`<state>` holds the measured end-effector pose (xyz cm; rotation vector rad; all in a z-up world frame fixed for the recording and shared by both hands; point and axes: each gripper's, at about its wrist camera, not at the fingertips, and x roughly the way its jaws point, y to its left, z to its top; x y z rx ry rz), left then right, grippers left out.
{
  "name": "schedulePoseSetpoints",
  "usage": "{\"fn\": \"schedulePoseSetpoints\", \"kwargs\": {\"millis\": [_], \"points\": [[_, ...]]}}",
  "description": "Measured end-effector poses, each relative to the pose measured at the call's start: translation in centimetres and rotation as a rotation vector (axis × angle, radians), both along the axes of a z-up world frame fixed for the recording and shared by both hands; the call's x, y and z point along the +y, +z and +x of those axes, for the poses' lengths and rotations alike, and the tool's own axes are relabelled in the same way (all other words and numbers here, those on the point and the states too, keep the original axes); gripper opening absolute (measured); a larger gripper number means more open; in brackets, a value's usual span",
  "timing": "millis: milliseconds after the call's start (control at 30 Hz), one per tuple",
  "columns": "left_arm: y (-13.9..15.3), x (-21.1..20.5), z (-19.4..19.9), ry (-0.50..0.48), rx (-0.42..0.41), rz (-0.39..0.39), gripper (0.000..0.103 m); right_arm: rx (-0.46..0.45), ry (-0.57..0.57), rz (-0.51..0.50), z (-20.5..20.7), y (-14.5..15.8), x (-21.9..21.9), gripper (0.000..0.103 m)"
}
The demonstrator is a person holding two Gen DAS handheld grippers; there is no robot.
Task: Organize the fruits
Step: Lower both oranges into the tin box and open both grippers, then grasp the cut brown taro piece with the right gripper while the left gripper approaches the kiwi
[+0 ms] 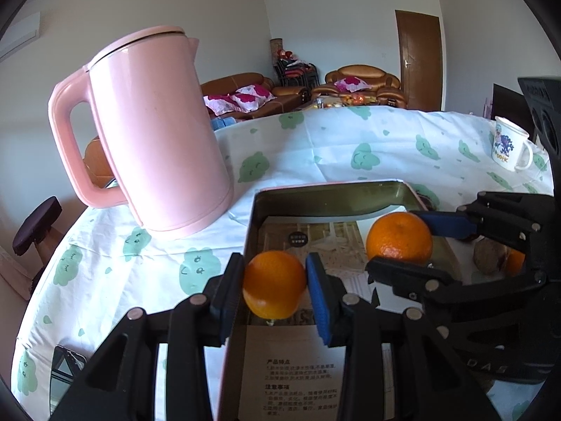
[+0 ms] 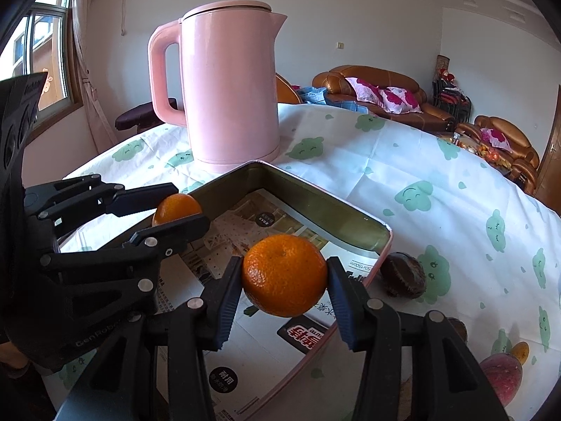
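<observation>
A shallow metal tin point(image 1: 333, 196) point(image 2: 308, 193) with printed paper on its floor lies on the table. My left gripper point(image 1: 275, 284) is shut on a small orange point(image 1: 274, 283) just over the tin's left rim. In the right wrist view the same left gripper point(image 2: 175, 207) and its orange point(image 2: 177, 207) appear at the tin's left side. My right gripper point(image 2: 284, 275) is shut on a larger orange point(image 2: 284, 275), held above the tin's floor. From the left wrist view that right gripper point(image 1: 399, 240) and its orange point(image 1: 399, 238) hang over the tin's right half.
A tall pink kettle point(image 1: 154, 129) point(image 2: 228, 87) stands just behind the tin's left corner. A dark round fruit point(image 2: 403, 279) lies right of the tin, with a pink fruit point(image 2: 499, 373) and another small orange point(image 2: 520, 351) nearer me. A white mug point(image 1: 510, 144) sits far right.
</observation>
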<state>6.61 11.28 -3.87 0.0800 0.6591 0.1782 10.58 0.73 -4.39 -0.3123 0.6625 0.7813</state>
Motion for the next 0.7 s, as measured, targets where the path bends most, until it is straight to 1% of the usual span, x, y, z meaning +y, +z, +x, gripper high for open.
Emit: {"fn": "schedulePoseSetpoints", "kwargs": {"millis": [233, 300, 333, 433, 500, 700], "points": [[0.2, 0.1, -0.4, 0.011, -0.014, 0.012, 0.038, -0.009, -0.008, 0.003, -0.2, -0.1, 0.0, 0.052], [0.4, 0.1, -0.5, 0.013, -0.021, 0.018, 0.039, -0.020, -0.024, 0.005, -0.3, 0.1, -0.1, 0.057], [0.5, 0.0, -0.6, 0.016, -0.026, 0.023, 0.040, -0.024, -0.030, 0.006, -0.3, 0.2, -0.2, 0.057], [1.0, -0.2, -1.0, 0.023, -0.047, 0.036, 0.049, -0.025, -0.035, 0.018, -0.5, 0.6, -0.7, 0.059], [1.4, -0.3, -1.5, 0.031, -0.066, 0.043, 0.056, -0.034, -0.046, 0.025, -0.7, 1.0, -1.2, 0.059], [2.4, -0.8, -2.6, 0.024, -0.108, 0.036, 0.069, -0.071, -0.064, 0.037, -1.8, 2.0, -2.7, 0.063]]}}
